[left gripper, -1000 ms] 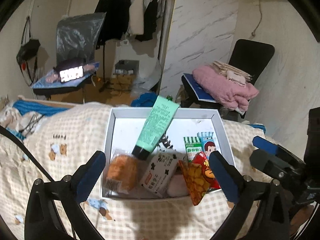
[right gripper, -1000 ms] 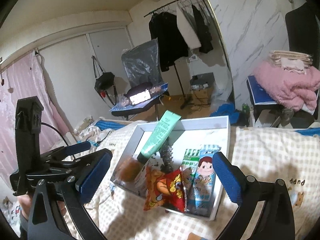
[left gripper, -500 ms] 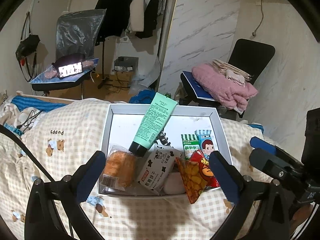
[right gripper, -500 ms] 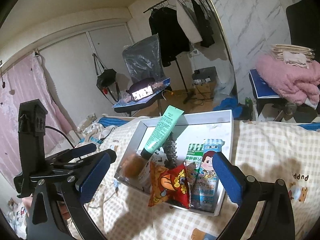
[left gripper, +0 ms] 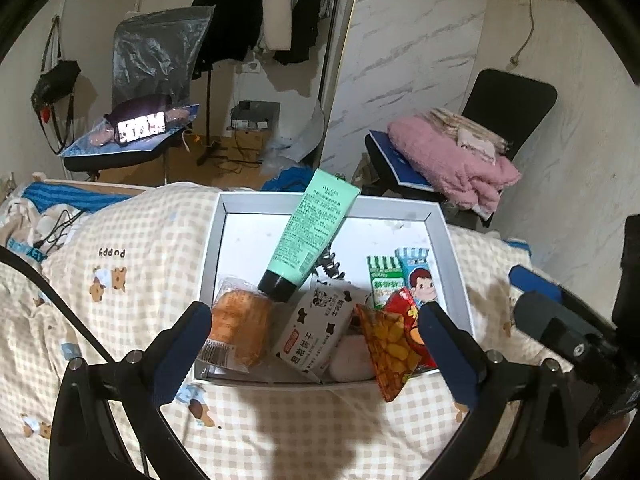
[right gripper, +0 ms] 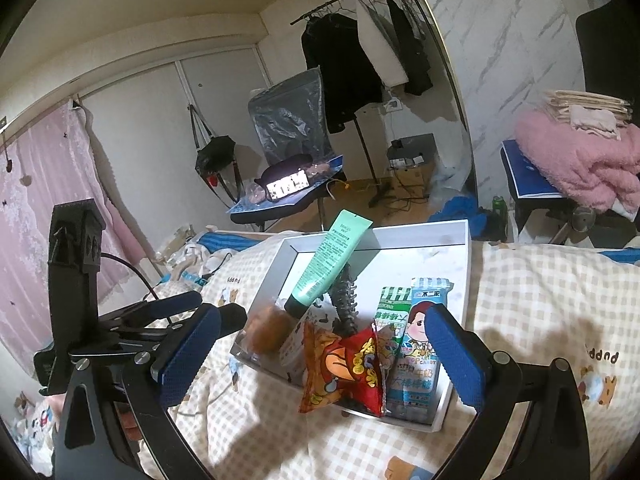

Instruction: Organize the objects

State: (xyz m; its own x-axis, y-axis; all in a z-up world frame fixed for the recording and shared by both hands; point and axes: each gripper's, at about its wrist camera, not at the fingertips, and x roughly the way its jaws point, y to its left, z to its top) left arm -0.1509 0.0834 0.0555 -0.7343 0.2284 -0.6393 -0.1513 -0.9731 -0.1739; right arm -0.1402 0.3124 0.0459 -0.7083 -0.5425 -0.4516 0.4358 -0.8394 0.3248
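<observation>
Both claws stand released and empty: the left claw (left gripper: 314,344) and the right claw (right gripper: 320,354) hover at the near edge of the tray (left gripper: 212,240), holding nothing. The tray rests on the quilt (left gripper: 132,248), a soft and uneven base.

Contents of the tray:
- tube (left gripper: 312,232): leans cap-down, its upper end resting over the far rim.
- bun (left gripper: 238,326): in clear wrap, at the near left corner.
- carton (left gripper: 320,328): beside the bun, under the tube's cap.
- snack bag (left gripper: 390,344): stands tilted, its lower corner hanging over the near rim.
- two sachets (left gripper: 400,280): flat, along the right wall.
- hair clip (right gripper: 346,296): dark, partly hidden behind the tube.

Hazards:
1. Tray tip. Downward pressure on the near rim may sink it into the quilt and spill the crowded near end.
2. Tube slide. Lifting the carton or bun removes the support at the cap; the tube may topple or roll out.
3. Snack bag slip. Crinkled foil gives poor grip; a shallow pinch may drop it outside the tray.
4. Bun crush. Full closure on the soft bun would deform it.
5. Claw collision. Both claws work close together at one edge.
</observation>
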